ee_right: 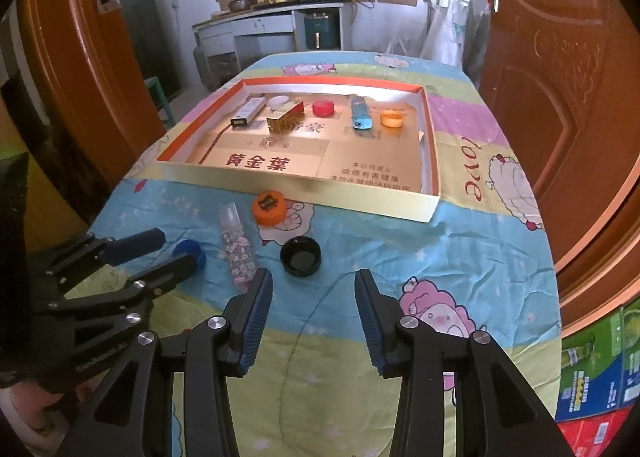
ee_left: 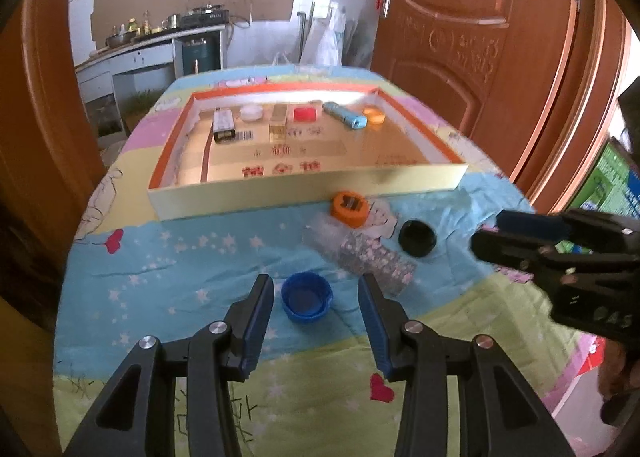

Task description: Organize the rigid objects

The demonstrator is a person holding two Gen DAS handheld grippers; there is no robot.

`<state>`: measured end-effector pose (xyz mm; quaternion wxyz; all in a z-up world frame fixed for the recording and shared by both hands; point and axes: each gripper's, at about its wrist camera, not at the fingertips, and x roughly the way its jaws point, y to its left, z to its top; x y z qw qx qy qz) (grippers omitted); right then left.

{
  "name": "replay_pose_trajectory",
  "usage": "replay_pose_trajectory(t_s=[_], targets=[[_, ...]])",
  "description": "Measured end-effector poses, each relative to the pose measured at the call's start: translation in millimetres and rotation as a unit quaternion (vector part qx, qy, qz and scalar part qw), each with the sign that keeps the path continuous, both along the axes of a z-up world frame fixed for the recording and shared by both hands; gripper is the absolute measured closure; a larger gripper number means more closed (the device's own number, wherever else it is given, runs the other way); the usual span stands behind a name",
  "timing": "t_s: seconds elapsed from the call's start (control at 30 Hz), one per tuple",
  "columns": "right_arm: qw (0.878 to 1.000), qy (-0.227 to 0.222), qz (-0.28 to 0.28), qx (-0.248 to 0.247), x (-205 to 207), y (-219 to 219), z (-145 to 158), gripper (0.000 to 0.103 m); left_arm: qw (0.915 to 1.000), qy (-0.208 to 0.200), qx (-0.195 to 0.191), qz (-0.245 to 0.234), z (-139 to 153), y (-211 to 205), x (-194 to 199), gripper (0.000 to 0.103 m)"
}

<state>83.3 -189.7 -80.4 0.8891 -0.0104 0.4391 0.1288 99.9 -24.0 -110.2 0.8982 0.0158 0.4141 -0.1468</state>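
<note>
A blue cap point(ee_left: 306, 297) lies open side up on the cloth, just ahead of my left gripper point(ee_left: 316, 283), whose open jaws straddle it without touching. A black cap point(ee_right: 301, 256) sits just beyond my right gripper point(ee_right: 314, 277), which is open and empty. An orange cap point(ee_right: 269, 207) and a clear tube with pink bits point(ee_right: 237, 249) lie between them near the tray. The shallow gold tray point(ee_left: 304, 197) holds several small items in a row at its far side. In the right wrist view the left gripper point(ee_right: 176, 249) frames the blue cap point(ee_right: 191, 249).
The table wears a cartoon-print cloth point(ee_right: 460, 241). Brown wooden doors point(ee_left: 480, 57) stand on both sides, with coloured cartons point(ee_right: 600, 385) on the floor to the right. A kitchen counter point(ee_right: 272, 17) lies beyond the table's far end.
</note>
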Motion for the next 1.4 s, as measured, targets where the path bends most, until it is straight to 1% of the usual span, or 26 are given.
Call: replay_pose_trajectory(t_s=[0.13,0.2,0.27,0.33,0.37,0.4,0.57,0.77,1.03,1.07,1.1,1.13,1.27,1.4], targets=[[1.000,0.002,-0.003,0.001,1,-3,-2,0.059,0.9998,0.018,0.009,0.006,-12,0,7,0.059],[1.000,0.004,-0.004,0.001,3,-4,-4,0.059,0.9997,0.024,0.004,0.008,-16,2,10,0.059],[1.000,0.007,-0.005,0.001,4,-4,-6,0.059,0.9997,0.022,-0.001,0.008,-16,4,9,0.059],[1.000,0.011,-0.005,0.001,6,-4,-9,0.059,0.9998,0.020,0.001,0.009,-15,4,11,0.063],[1.000,0.013,-0.005,0.000,7,-4,-10,0.059,0.9998,0.018,0.003,0.010,-15,5,11,0.071],[1.000,0.014,-0.004,-0.001,8,-4,-12,0.059,0.9998,0.017,0.003,0.010,-15,7,11,0.072],[1.000,0.019,0.003,-0.010,12,0,-20,0.059,0.9998,0.016,-0.010,0.011,-14,12,12,0.072],[0.999,0.023,0.020,-0.023,20,12,-29,0.059,0.9996,0.007,-0.024,0.017,-3,18,11,0.072],[0.997,0.025,0.036,-0.056,35,31,-43,0.059,0.9992,0.000,-0.032,0.025,7,27,14,0.072],[0.997,0.024,0.035,-0.057,36,33,-43,0.060,0.9991,0.001,-0.033,0.026,7,28,15,0.072],[0.997,0.023,0.035,-0.057,36,33,-43,0.070,0.9991,0.001,-0.034,0.027,7,29,15,0.072],[0.998,0.022,0.034,-0.055,36,33,-43,0.073,0.9990,0.002,-0.035,0.028,7,31,16,0.072],[0.998,0.018,0.027,-0.046,35,29,-39,0.073,0.9988,0.004,-0.040,0.027,6,32,16,0.072],[0.999,0.002,0.018,-0.037,31,24,-27,0.073,0.9987,0.001,-0.045,0.025,9,33,14,0.072]])
